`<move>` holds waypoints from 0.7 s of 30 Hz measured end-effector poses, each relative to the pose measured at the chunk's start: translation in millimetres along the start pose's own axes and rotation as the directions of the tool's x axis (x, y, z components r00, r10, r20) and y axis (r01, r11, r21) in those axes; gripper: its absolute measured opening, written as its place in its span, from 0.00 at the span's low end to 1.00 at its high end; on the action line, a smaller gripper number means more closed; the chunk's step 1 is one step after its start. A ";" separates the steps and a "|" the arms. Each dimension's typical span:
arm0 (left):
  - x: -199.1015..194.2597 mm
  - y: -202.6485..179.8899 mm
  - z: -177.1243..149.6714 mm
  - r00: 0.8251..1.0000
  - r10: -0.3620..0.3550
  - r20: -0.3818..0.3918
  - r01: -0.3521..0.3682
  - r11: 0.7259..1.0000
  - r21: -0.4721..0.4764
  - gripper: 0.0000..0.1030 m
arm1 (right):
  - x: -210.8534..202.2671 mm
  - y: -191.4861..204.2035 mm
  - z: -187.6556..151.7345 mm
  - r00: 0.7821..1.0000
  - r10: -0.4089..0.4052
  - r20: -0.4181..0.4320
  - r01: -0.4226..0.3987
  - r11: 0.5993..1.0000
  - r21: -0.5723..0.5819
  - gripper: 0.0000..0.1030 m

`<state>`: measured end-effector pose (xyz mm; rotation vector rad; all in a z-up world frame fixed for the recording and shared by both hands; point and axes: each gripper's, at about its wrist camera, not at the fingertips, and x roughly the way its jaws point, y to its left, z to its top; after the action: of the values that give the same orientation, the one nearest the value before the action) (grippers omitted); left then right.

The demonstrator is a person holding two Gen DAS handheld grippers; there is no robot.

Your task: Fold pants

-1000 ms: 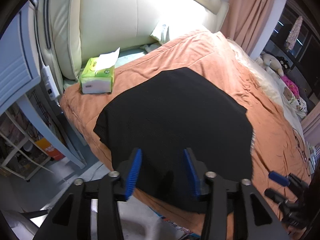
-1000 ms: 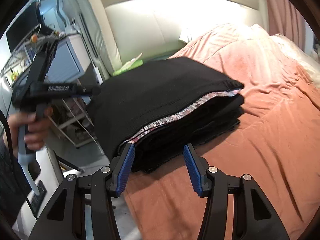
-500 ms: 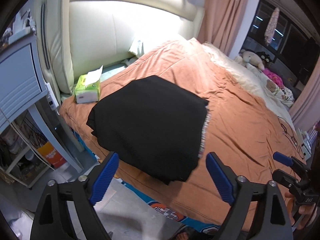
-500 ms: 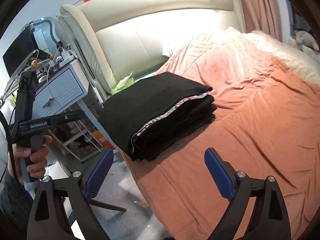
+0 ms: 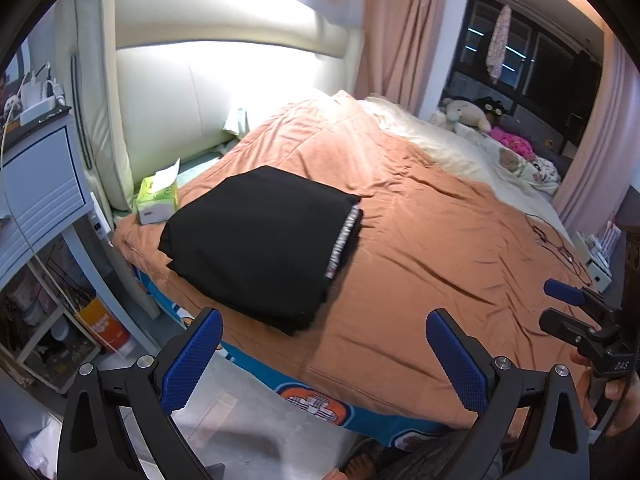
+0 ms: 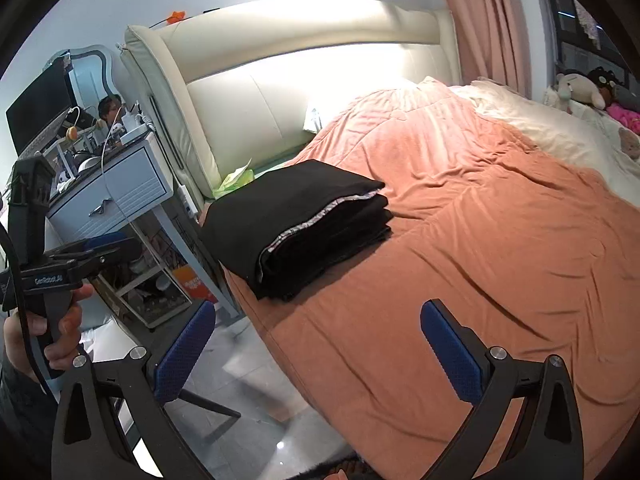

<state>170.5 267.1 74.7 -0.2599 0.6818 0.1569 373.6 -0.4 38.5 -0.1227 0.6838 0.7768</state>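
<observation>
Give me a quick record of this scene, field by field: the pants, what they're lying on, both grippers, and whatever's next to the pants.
pants: black, folded into a stack, patterned waistband showing along one edge
surface: orange bedspread, near the bed's corner
left gripper: open, empty, clear of the pants
right gripper: open, empty, clear of the pants
nearby: green tissue pack beside the pants, by the headboard

Wide stretch of bare orange bedspread (image 5: 420,248) to the right of the folded black pants (image 5: 260,240), open to approach. Hemmed on the left by a tissue box (image 5: 157,200) near the pants' far corner, the cream headboard (image 5: 192,92) behind, and a blue nightstand (image 6: 116,192) beside the bed edge. Plush toys (image 5: 468,114) far off along the window side.
</observation>
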 end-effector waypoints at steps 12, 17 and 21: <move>-45.9 -44.1 -42.1 0.999 -0.015 0.040 0.011 0.995 0.095 1.00 | -69.5 9.3 -44.4 0.998 -0.046 0.035 0.046 0.999 0.002 1.00; -67.5 -54.8 -58.4 0.997 -0.039 0.063 0.032 0.993 0.111 1.00 | -102.7 14.3 -67.2 0.996 -0.072 0.060 0.071 0.997 0.009 1.00; -87.2 -63.7 -72.0 0.995 -0.045 0.094 0.032 0.991 0.133 1.00 | -124.9 21.8 -84.2 0.993 -0.094 0.078 0.094 0.996 0.011 1.00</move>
<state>74.9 180.4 88.6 -0.1380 0.5882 0.0866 250.8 -89.3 52.1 -0.1161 0.6024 0.6851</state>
